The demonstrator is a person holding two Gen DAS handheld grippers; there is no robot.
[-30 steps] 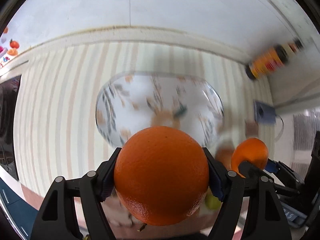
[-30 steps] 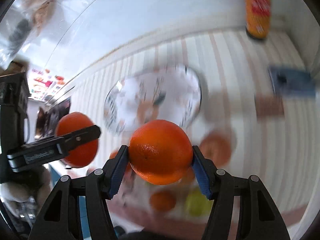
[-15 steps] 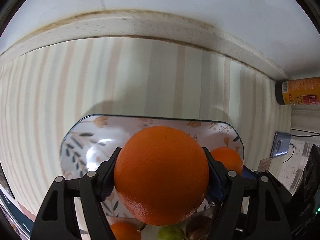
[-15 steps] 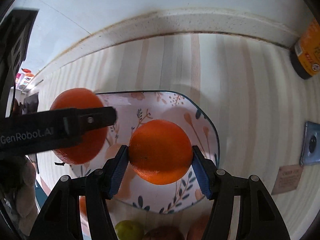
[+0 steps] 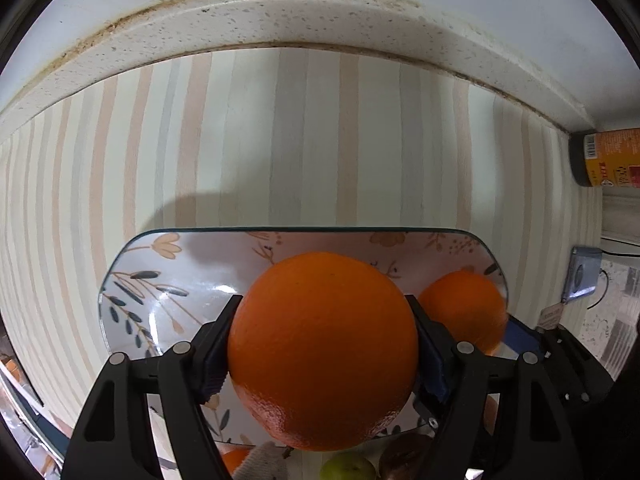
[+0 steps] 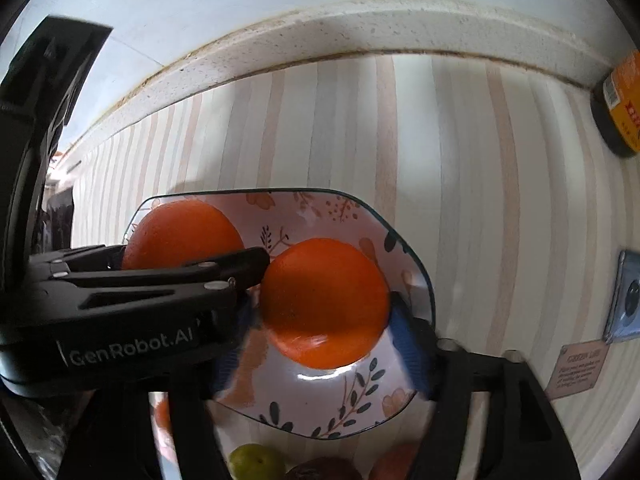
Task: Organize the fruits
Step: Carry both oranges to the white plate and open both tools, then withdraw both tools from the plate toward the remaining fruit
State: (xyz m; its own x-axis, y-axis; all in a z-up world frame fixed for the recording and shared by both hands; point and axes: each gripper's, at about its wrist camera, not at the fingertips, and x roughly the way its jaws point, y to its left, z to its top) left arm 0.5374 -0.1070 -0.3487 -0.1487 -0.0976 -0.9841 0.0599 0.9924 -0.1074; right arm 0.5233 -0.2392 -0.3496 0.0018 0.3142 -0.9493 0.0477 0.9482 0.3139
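My left gripper (image 5: 324, 344) is shut on a large orange (image 5: 324, 352) and holds it over the floral plate (image 5: 160, 276). My right gripper (image 6: 324, 320) holds a second orange (image 6: 325, 302) over the same plate (image 6: 340, 400); its blue pads look slightly parted and blurred, and the orange sits low on the plate. The left gripper's body (image 6: 132, 292) and its orange (image 6: 180, 232) show at the left in the right wrist view. The right-hand orange (image 5: 464, 308) shows at the right in the left wrist view.
Below the plate lie a green fruit (image 6: 256, 462), a dark brown fruit (image 6: 324, 470) and small oranges (image 5: 234, 460) on the striped cloth (image 5: 280, 140). An orange-labelled jar (image 5: 608, 158) stands at the far right. A blue device (image 6: 628, 300) and a card (image 6: 580, 368) lie to the right. The wall ledge (image 5: 280, 20) is behind.
Both grippers have come lower and closer over the plate with their oranges. The right gripper's pads now look slightly spread beside its orange.
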